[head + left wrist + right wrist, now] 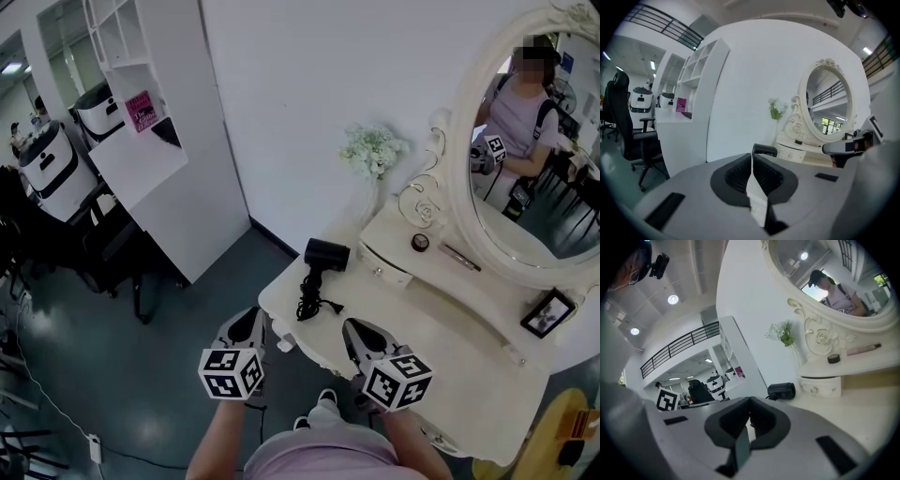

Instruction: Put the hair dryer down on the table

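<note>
Hair dryer (325, 255) lies on the dressing-table surface (441, 328), barrel crosswise, cord (311, 300) trailing nearward; left hand-held gripper (254, 316) and right hand-held gripper (353, 328), both closed and empty, flank it, nearer the person.

Open lab hall — office chair (621, 122), white robots (52, 169), vanity table (450, 328).

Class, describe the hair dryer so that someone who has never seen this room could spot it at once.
Find the white dressing table with the ornate oval mirror. On its left end, near the white flowers, lies the hair dryer. It is the only black thing there with a bundled cord.
</note>
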A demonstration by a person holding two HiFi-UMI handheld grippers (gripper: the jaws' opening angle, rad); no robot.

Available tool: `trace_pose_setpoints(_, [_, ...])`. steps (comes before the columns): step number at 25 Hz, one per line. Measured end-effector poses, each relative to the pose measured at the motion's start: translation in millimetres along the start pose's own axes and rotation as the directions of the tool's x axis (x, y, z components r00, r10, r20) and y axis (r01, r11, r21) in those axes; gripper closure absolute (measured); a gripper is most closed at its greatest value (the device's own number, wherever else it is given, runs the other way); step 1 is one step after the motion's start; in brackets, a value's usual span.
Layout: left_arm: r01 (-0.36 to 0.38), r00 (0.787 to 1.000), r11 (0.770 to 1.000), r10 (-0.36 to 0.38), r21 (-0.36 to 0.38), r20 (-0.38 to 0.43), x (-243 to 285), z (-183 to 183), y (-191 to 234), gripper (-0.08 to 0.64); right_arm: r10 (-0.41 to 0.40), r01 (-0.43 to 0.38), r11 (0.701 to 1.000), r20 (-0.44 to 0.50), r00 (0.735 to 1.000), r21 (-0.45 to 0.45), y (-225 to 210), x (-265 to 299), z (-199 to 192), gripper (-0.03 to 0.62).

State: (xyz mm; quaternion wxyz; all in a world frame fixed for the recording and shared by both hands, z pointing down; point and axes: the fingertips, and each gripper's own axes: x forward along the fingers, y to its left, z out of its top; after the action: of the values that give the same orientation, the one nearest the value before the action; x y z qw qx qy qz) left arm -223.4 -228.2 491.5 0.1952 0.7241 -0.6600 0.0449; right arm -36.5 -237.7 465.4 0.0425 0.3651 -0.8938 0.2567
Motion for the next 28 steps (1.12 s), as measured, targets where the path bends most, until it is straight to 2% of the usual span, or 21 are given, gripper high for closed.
trace_pose_setpoints(5, [-0.020, 0.999, 1.000, 0.020, -0.016, 0.033, -25, 0, 6, 0.558, -0.009, 0.009, 1.000, -0.003, 1.000, -0.026, 8, -2, -3, 0.589])
trace_pose_setpoints(12, [-0.039, 0.998, 0.999, 0.039, -0.002, 0.057, -55, -4, 12, 0.558, -0.018, 0.019, 0.997, 0.017, 1.000, -0.070, 14, -8, -1, 0.591])
trace_pose_setpoints(28, [-0.010, 0.998, 0.999, 0.012, -0.040, 0.056, -77, -18, 4, 0.558, -0.012, 0.015, 0.996, 0.029, 1.000, -0.092, 30, -16, -7, 0.591])
